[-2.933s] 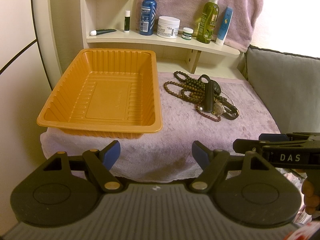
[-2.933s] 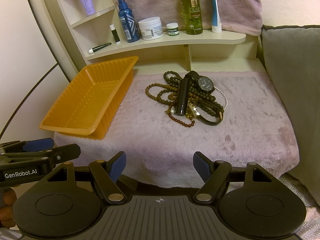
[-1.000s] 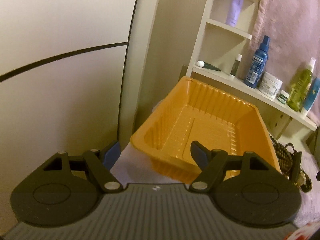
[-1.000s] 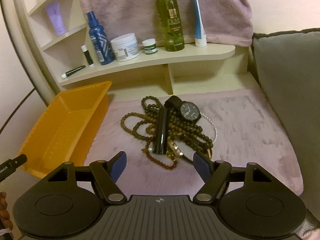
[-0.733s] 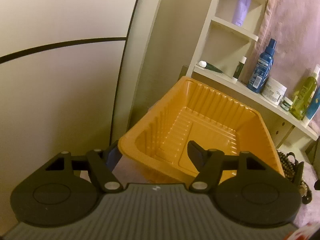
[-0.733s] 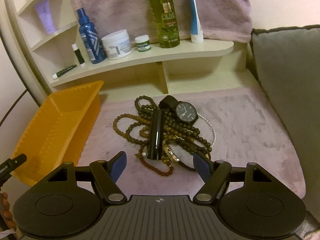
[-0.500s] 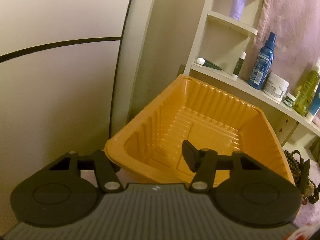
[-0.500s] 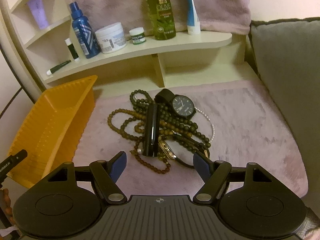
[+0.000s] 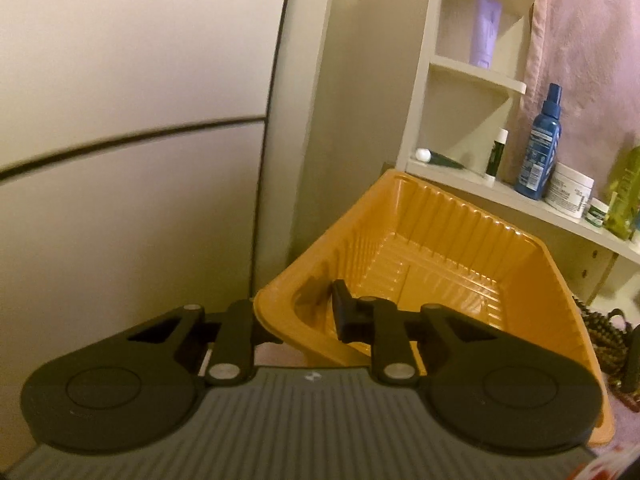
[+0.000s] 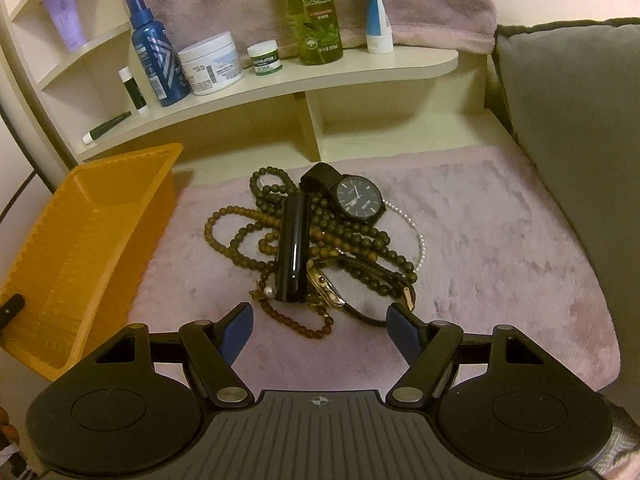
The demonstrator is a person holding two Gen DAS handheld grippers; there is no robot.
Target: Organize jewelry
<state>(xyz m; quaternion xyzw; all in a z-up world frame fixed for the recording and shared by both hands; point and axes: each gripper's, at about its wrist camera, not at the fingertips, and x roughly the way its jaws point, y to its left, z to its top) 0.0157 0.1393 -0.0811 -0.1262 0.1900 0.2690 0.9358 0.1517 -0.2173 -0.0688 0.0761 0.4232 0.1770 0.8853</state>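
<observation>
Left gripper (image 9: 298, 314) clamped on near corner wall of orange tray (image 9: 440, 248), one finger outside, other inside; tray tilted. Right gripper (image 10: 318, 334) spread wide, empty, hovering just before jewelry heap (image 10: 316, 248): bead strands, black watch (image 10: 358, 198), black tube (image 10: 293, 246), on pink cloth (image 10: 500, 240) beside tray
</observation>
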